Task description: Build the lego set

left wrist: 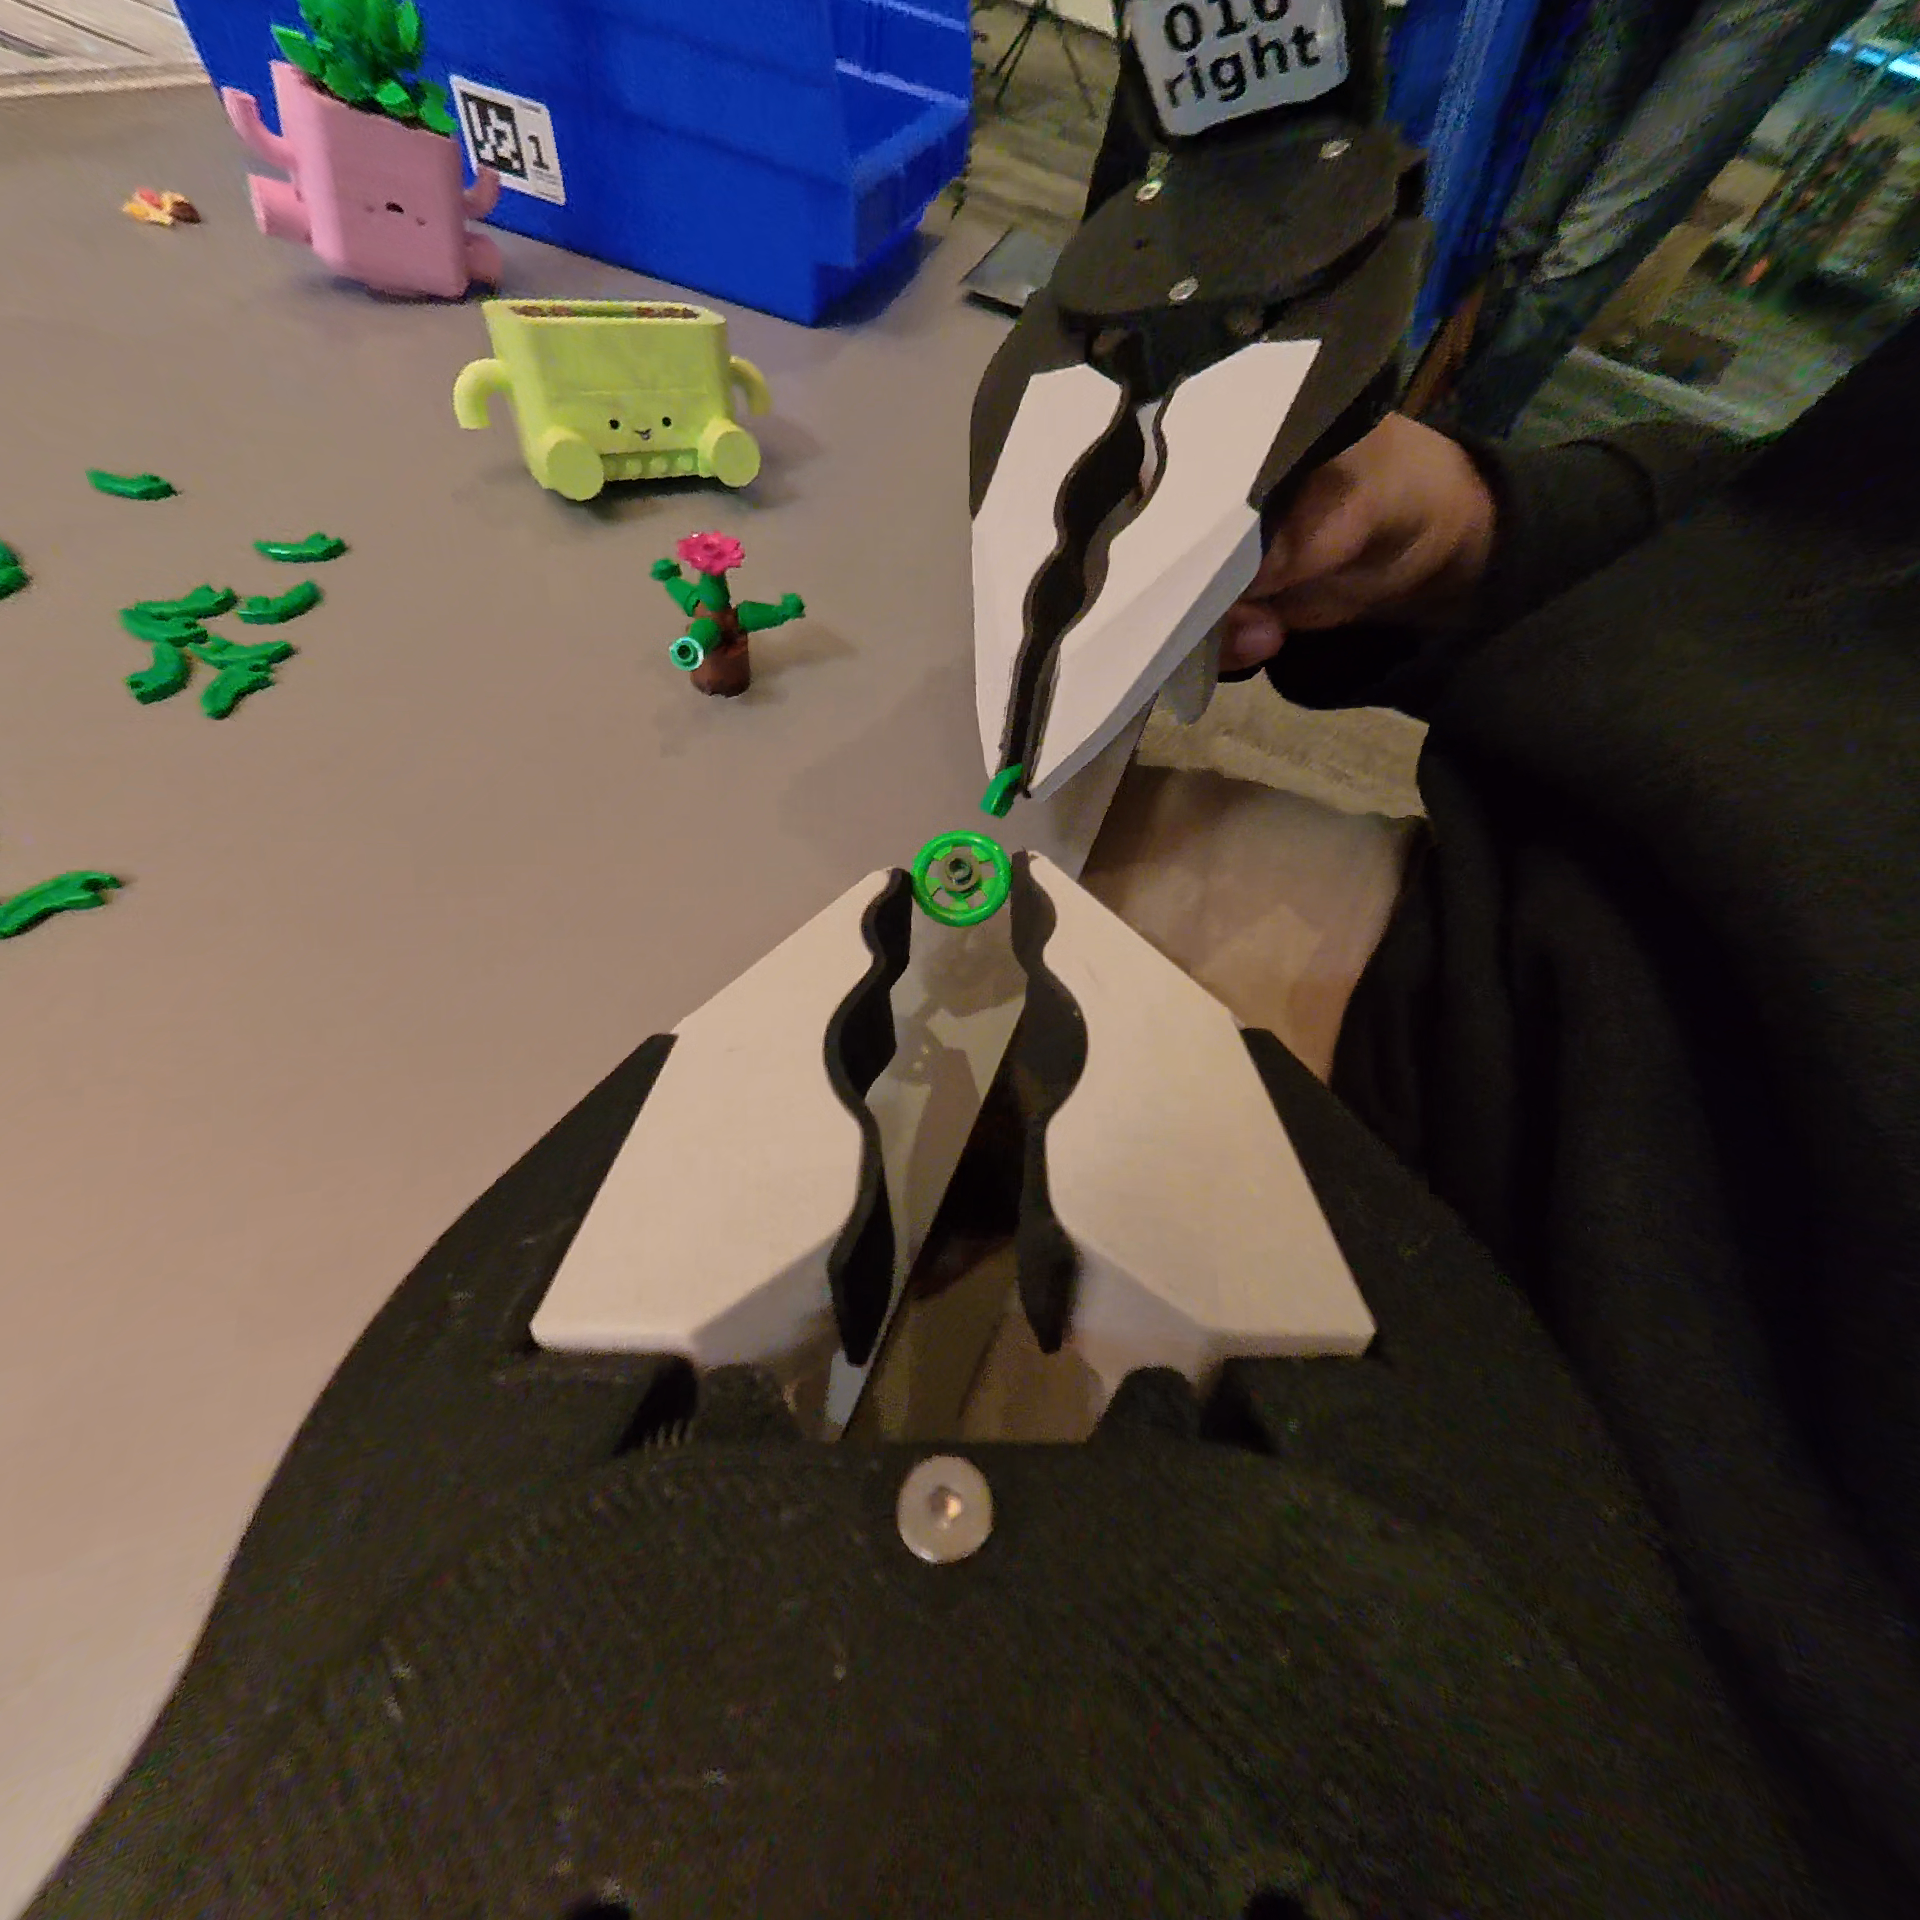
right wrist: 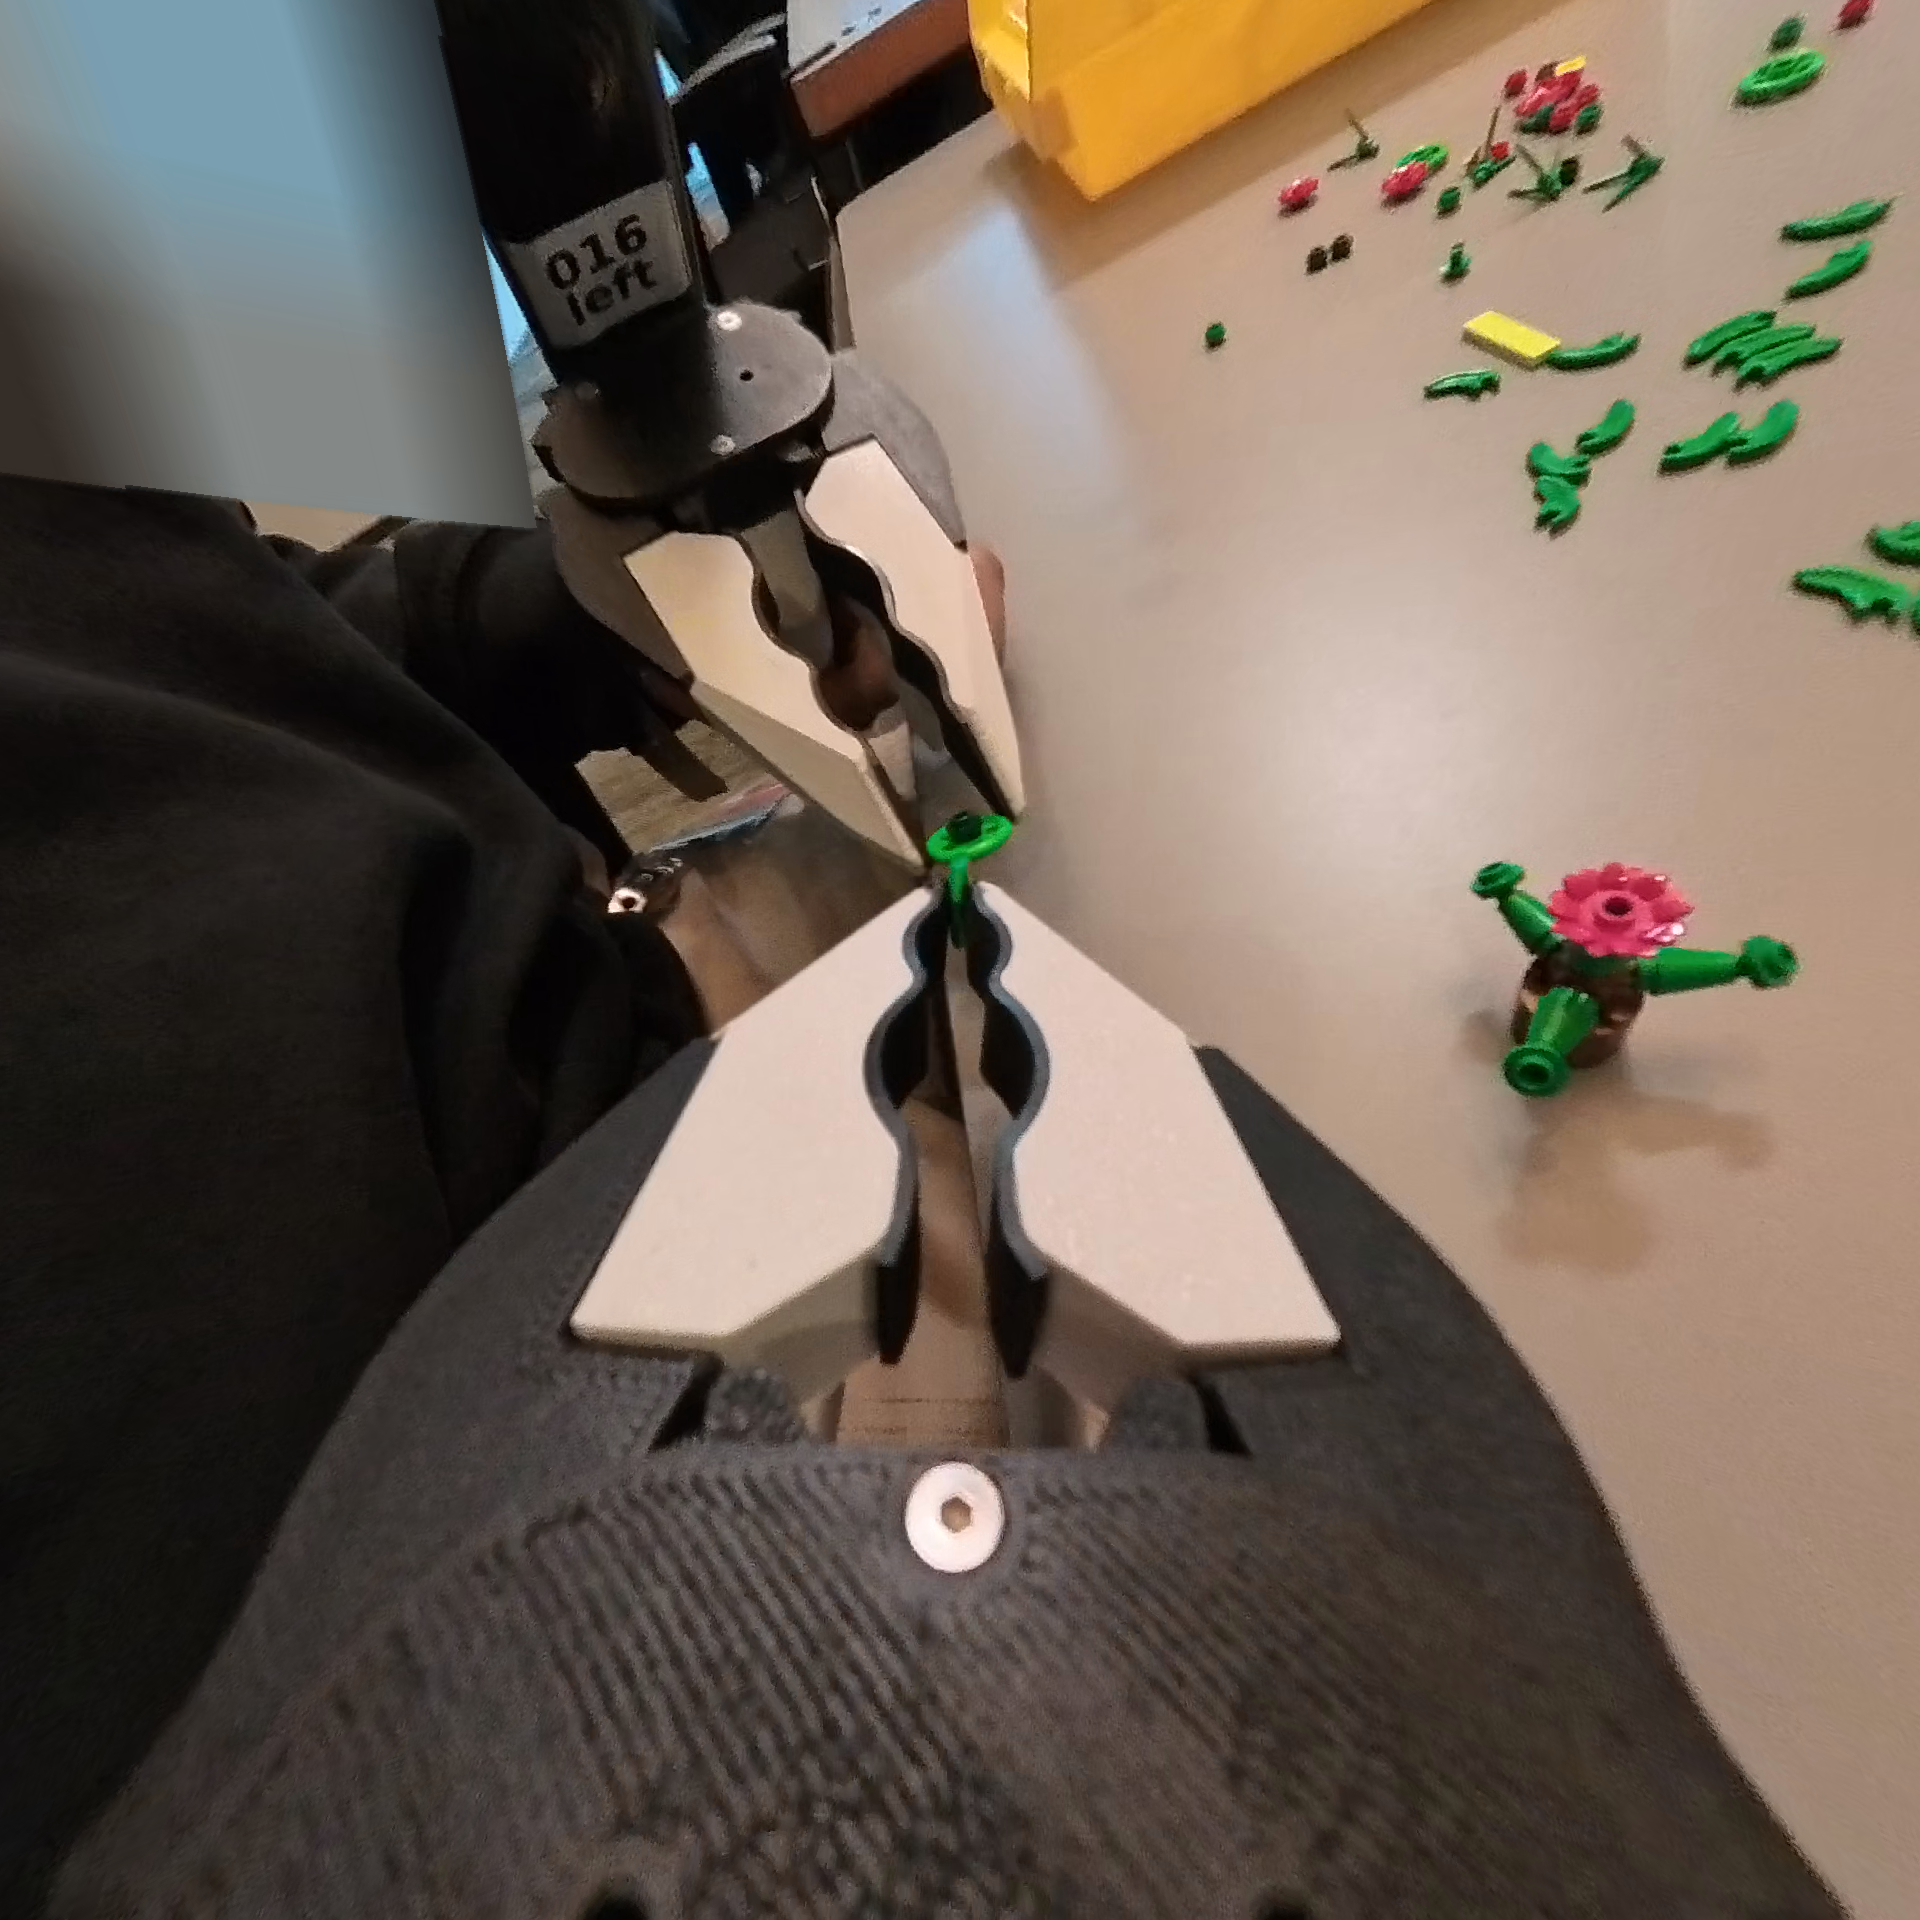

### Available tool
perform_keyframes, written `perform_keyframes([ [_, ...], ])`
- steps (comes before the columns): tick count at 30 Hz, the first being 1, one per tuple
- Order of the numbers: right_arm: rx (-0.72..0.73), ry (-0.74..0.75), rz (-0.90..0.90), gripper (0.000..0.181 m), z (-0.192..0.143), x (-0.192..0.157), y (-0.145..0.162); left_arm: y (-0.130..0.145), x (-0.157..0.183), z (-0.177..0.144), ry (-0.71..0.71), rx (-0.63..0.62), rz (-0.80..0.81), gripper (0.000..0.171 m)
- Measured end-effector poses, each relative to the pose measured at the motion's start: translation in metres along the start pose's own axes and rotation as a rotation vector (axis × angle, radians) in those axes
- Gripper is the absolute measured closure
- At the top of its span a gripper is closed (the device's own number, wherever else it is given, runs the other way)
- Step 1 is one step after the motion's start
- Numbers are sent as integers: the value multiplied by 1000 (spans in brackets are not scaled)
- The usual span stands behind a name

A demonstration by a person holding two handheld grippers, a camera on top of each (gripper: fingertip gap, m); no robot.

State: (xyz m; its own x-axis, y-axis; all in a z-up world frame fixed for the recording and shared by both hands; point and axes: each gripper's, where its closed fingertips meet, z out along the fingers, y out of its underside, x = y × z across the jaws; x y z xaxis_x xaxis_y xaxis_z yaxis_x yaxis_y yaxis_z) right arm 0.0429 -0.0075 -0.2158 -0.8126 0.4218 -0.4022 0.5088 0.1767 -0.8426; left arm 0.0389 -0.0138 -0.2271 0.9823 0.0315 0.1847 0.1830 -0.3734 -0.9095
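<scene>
Behind left tool (left wrist: 961, 868): blue bin (left wrist: 727, 135).

Both grippers — textured black bodies, one silver screw each — carry pale wavy-edged fingers (left wrist: 727, 1122); the person's sleeves are black.

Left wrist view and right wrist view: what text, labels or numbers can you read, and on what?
I don't copy out writing; this is where it stands.
White label on the right gripper: short print, legible.
White sticker on the left gripper: short print, legible.
White tag on the blue bin: square code marker plus print.
No other writing visible.
</scene>
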Motion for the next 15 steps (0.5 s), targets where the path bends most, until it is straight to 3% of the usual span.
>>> perform_keyframes([
  [9,-41,-42,80,181,3,3,5,6,3,4,9,-26,-4,153],
  [15,-32,-133,128,181,0,-4,3,-2,11,2,69,28,-61,153],
])
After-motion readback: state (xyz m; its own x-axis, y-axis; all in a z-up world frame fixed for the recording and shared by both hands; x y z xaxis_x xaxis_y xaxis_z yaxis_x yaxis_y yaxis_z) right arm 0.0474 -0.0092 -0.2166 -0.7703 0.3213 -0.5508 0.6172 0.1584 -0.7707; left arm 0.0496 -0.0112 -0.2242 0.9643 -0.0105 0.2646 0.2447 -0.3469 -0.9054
